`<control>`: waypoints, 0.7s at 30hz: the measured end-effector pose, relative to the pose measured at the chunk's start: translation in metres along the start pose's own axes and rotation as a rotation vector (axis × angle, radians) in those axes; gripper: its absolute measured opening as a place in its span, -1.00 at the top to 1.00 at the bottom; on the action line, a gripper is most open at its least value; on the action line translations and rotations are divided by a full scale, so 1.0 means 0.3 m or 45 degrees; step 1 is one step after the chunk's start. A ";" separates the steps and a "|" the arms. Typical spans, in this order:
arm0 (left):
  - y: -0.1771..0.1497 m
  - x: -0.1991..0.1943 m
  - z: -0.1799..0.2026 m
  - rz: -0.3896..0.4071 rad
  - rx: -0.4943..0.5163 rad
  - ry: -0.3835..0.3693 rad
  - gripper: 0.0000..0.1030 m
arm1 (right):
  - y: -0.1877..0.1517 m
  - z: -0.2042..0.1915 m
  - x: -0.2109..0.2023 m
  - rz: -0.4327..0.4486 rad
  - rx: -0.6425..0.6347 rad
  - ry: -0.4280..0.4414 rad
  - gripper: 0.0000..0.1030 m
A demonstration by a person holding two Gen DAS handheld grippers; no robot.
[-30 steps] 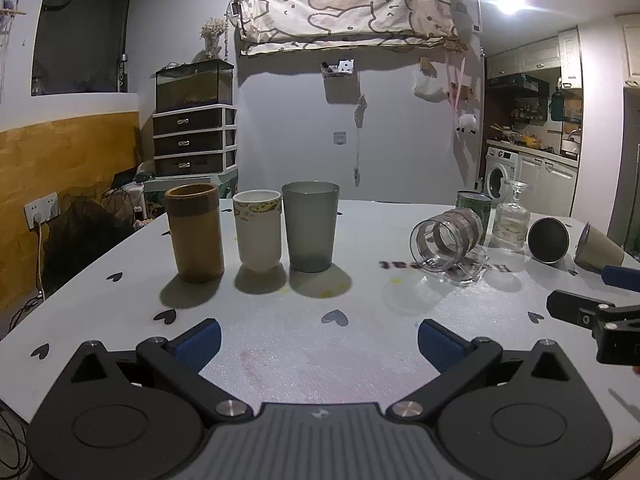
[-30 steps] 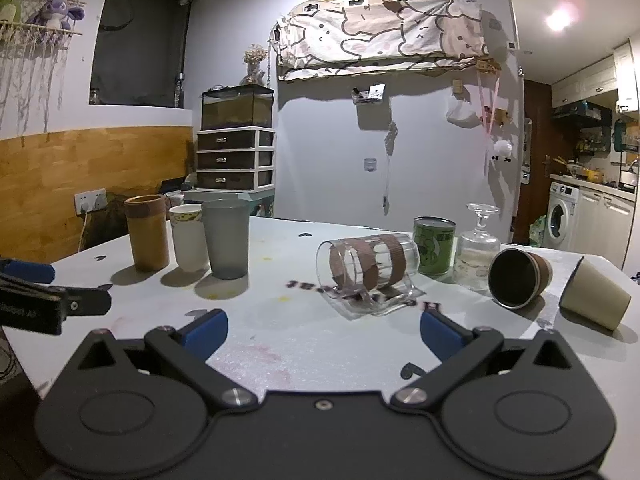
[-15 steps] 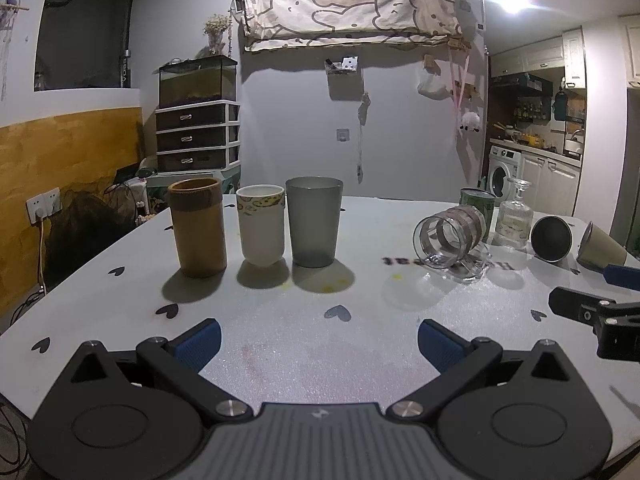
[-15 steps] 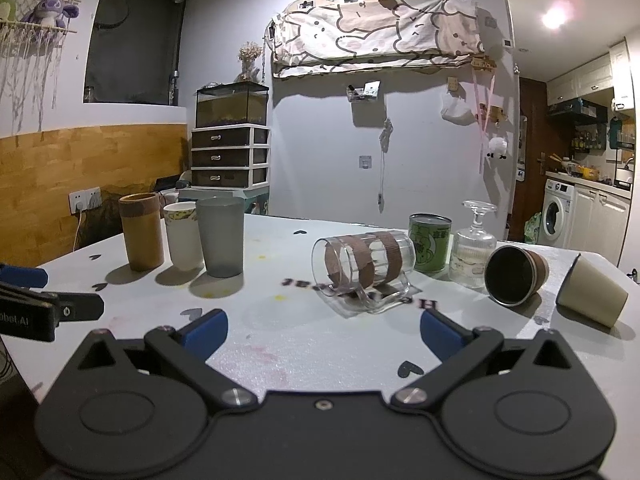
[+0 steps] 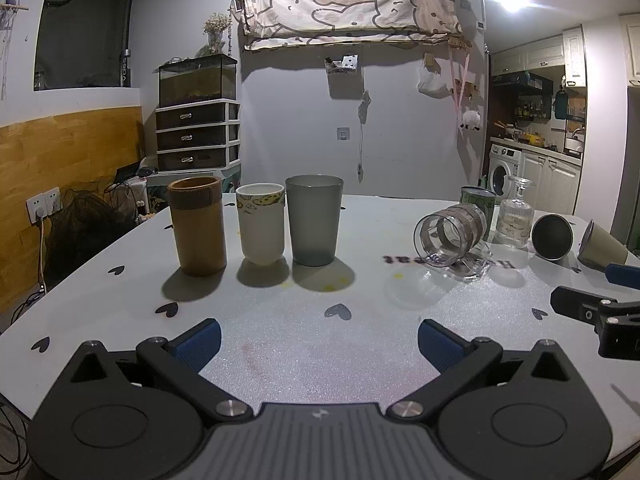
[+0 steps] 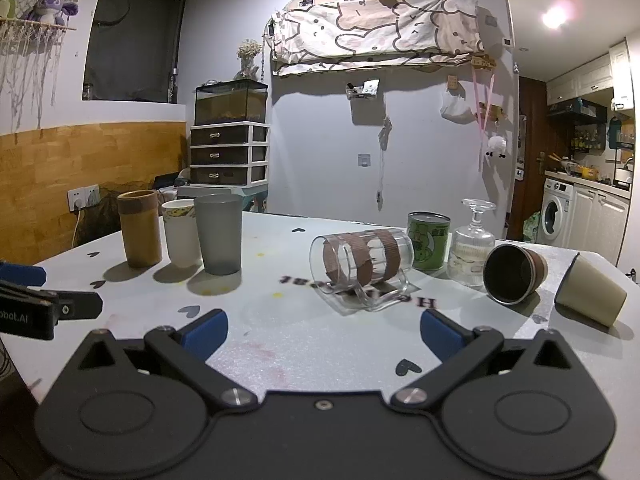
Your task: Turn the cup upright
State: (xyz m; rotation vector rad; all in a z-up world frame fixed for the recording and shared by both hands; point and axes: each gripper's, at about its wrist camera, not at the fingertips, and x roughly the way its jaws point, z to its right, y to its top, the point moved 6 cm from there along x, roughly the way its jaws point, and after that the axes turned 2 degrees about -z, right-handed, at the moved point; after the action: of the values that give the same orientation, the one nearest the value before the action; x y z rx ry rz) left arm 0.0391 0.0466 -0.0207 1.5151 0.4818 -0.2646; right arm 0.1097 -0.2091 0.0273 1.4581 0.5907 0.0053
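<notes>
A clear glass mug with brown bands (image 6: 362,266) lies on its side on the white table, mouth toward me; it also shows in the left wrist view (image 5: 452,236). A dark metal cup (image 6: 514,274) and a beige cup (image 6: 590,294) lie on their sides to its right. My right gripper (image 6: 322,330) is open and empty, short of the glass mug. My left gripper (image 5: 318,340) is open and empty, facing three upright cups: brown (image 5: 198,226), white (image 5: 262,224) and grey (image 5: 315,220).
A green can (image 6: 428,240) and an upturned stemmed glass (image 6: 472,244) stand behind the lying cups. The table (image 6: 312,332) has heart stickers and its edge runs close on the left. The right gripper's finger shows in the left view (image 5: 592,312).
Both grippers have drifted slightly; the views shifted a little lower and closer. No cup has moved. Both grippers stay open.
</notes>
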 end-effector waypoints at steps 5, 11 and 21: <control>0.000 0.000 0.000 0.001 0.000 0.000 -1.00 | 0.002 -0.005 -0.002 0.001 -0.002 0.002 -1.00; 0.000 0.001 0.001 0.000 -0.001 -0.001 -1.00 | 0.002 -0.005 -0.002 0.001 -0.002 0.002 -1.00; 0.001 0.000 0.000 0.000 0.000 -0.001 -1.00 | 0.002 -0.007 -0.002 0.001 -0.003 0.002 -1.00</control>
State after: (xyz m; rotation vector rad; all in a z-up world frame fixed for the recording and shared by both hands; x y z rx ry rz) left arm 0.0393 0.0467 -0.0205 1.5151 0.4810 -0.2650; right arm 0.1088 -0.2072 0.0282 1.4562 0.5913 0.0073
